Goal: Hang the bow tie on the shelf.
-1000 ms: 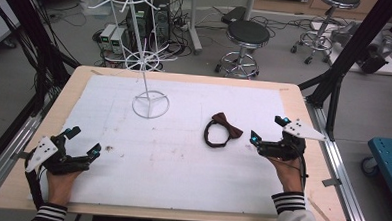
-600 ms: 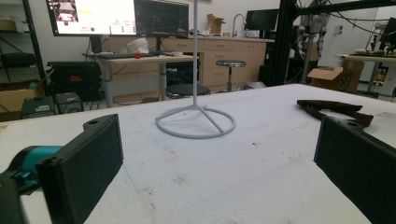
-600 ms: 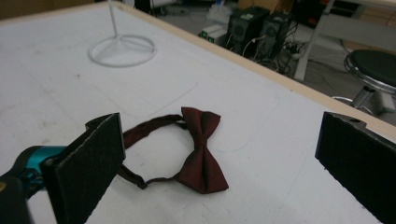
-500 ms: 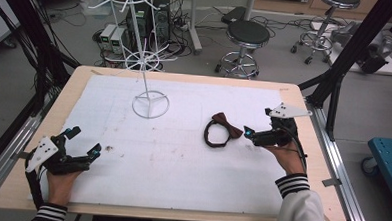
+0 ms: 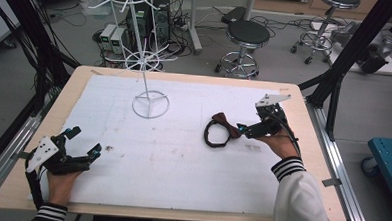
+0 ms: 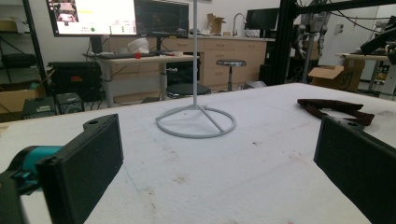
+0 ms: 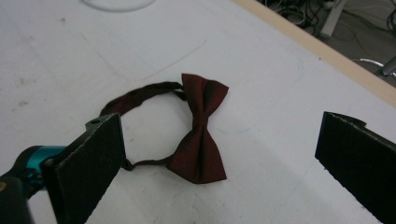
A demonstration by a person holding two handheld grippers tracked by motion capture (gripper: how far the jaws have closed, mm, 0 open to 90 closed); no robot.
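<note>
White desk (image 5: 181,165), right half: soft, light bow tie (image 7: 201,128); pinch its middle knot. Right gripper (image 5: 238,127) wide open, empty; left gripper (image 5: 85,143) too.

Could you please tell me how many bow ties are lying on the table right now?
1. The dark red bow tie lies on the white table cover, right of the wire stand, just ahead of the open right gripper.

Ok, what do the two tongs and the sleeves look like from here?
Both the left tongs and the right tongs are black, with flat rectangular black jaws and teal fittings near the base. Each carries a pale grey three-cornered plate on top, and a black cable trails from each. The person's sleeves are white with black-and-white striped cuffs.
</note>
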